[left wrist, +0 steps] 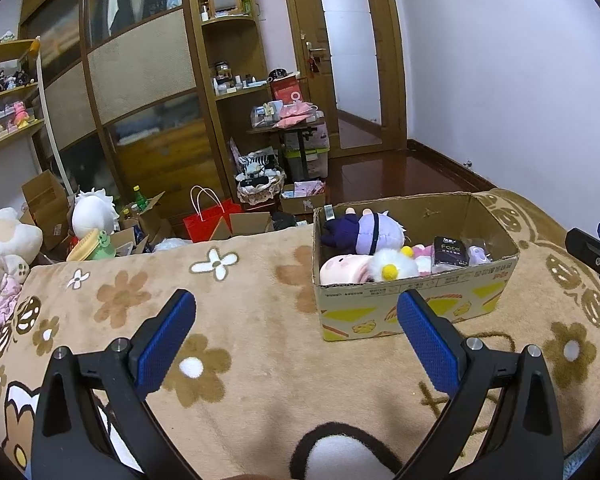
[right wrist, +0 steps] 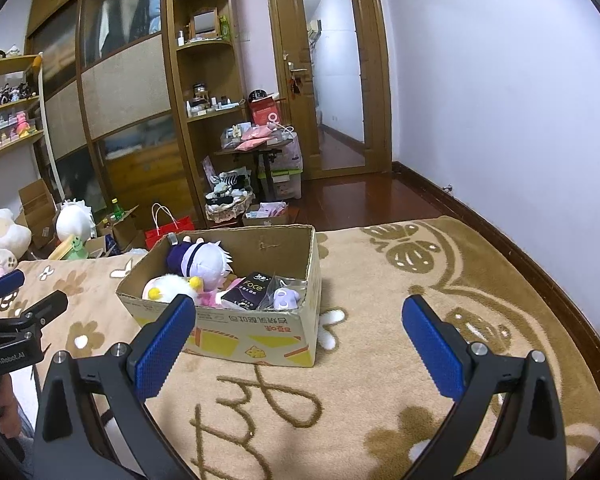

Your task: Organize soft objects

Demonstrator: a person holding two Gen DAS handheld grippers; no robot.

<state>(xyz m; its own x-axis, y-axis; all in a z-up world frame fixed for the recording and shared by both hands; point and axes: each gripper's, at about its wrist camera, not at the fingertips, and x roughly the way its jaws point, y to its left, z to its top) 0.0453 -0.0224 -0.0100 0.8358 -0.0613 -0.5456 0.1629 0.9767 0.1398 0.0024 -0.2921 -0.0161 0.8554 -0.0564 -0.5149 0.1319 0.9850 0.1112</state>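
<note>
A cardboard box (left wrist: 416,300) stands on the tan flowered blanket (left wrist: 240,312). It holds a purple doll (left wrist: 364,232), a pink plush (left wrist: 340,270), a white fluffy plush (left wrist: 392,266) and a black tissue pack (left wrist: 446,254). The box also shows in the right wrist view (right wrist: 260,336) with the purple doll (right wrist: 204,264) and tissue pack (right wrist: 246,290) inside. My left gripper (left wrist: 296,304) is open and empty, hovering near the box's left front. My right gripper (right wrist: 298,308) is open and empty in front of the box.
White plush toys (left wrist: 4,248) lie at the blanket's left end. Past the bed's far edge are a white-haired plush (left wrist: 92,212), a red bag (left wrist: 208,222), boxes and baskets. A wardrobe, shelves and a door stand beyond. The wall (right wrist: 520,120) runs along the right.
</note>
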